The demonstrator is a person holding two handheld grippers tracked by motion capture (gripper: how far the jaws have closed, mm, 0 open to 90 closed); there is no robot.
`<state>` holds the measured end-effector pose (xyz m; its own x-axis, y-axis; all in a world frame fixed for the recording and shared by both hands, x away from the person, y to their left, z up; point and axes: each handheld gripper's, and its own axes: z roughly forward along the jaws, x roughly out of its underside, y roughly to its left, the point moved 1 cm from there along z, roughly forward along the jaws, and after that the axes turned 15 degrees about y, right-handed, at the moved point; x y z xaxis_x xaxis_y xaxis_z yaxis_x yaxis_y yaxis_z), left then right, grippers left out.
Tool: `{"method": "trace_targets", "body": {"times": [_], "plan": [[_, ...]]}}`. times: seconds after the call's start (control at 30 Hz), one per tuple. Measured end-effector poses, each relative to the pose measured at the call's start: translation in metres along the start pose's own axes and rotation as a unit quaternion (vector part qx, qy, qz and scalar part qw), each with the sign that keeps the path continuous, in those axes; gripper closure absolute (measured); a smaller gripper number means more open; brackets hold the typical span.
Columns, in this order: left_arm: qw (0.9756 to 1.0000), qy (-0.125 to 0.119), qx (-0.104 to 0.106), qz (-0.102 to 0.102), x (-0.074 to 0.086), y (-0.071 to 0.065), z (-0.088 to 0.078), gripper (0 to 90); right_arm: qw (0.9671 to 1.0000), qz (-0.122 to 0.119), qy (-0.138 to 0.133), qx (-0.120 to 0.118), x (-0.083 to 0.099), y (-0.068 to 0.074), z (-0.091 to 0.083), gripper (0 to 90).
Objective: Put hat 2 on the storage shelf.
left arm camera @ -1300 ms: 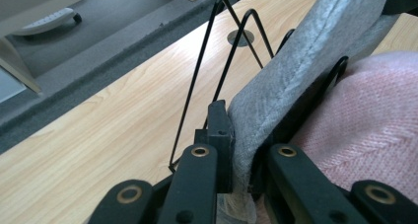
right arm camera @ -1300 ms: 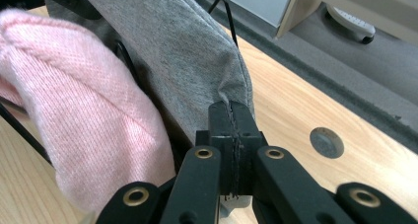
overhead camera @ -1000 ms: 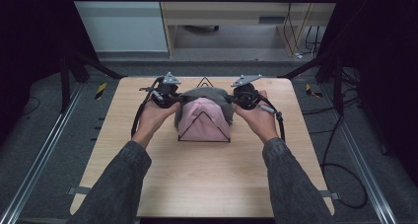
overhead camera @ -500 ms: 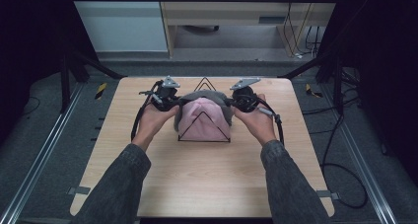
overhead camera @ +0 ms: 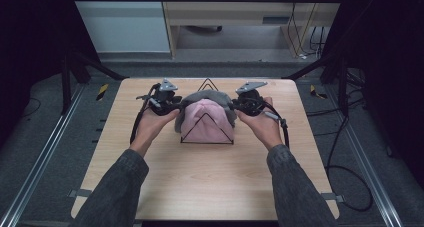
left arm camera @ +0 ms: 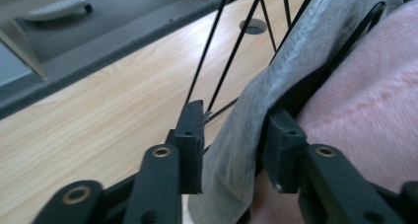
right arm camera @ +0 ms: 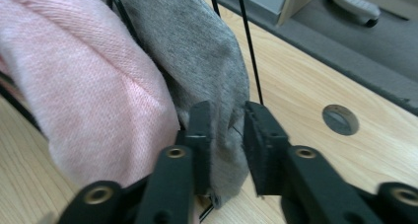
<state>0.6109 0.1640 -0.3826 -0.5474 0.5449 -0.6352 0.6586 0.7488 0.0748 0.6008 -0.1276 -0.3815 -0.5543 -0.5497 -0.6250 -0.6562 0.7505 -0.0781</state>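
1. Both grippers have just been opened: the left gripper (left arm camera: 231, 145) is seen with its jaws parted around the hem of the grey cloth (left arm camera: 276, 86), a clear gap left on each side, and the right gripper (right arm camera: 227, 145) stands the same way, its pads no longer pressed on the fabric.
2. From this release it may be judged that the cloth has been delivered onto the wire rack (overhead camera: 207, 133) and that the hanging step is as good as done (only a withdrawal of the hands seems left).
3. Draped over the rack's far rails at mid-table, the grey cloth is found behind and partly around a pink cloth (overhead camera: 206, 121), which is hung on the nearer side.
4. A soft, slightly fuzzy knit is shown, limp and creased at its corners.
5. Beneath everything a pale wooden table (overhead camera: 210, 187) is seen.
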Motion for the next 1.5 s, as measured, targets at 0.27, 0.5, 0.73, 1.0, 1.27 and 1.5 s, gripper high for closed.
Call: {"method": "trace_targets", "body": {"times": [0.27, 0.5, 0.73, 1.0, 1.27, 1.5], "plan": [[0.9998, -0.018, -0.001, -0.01, 0.009, -0.001, -0.024, 40.4, 0.9998, 0.003, -0.017, 0.005, 0.004, 0.005, -0.021, 57.0], [0.9998, -0.007, 0.018, 0.004, 0.014, -0.011, -0.042, 19.9, 0.9989, -0.001, -0.042, 0.02, 0.011, 0.015, -0.05, 34.8], [0.9989, 0.004, 0.033, 0.033, 0.027, -0.034, -0.052, 10.5, 0.9977, 0.006, -0.064, 0.024, 0.025, 0.023, -0.067, 18.6], [0.9969, 0.0, 0.053, 0.058, 0.051, -0.047, -0.056, 6.7, 0.9967, 0.016, -0.074, 0.028, 0.05, 0.027, -0.07, 11.0], [0.9962, 0.031, 0.046, 0.068, 0.08, -0.055, -0.052, 7.4, 0.9977, 0.013, -0.056, 0.036, 0.087, 0.034, -0.061, 6.1], [0.9932, 0.063, 0.052, 0.083, 0.108, -0.061, -0.041, 6.9, 0.9996, 0.014, -0.026, 0.004, 0.119, 0.044, -0.043, 6.4]]}}
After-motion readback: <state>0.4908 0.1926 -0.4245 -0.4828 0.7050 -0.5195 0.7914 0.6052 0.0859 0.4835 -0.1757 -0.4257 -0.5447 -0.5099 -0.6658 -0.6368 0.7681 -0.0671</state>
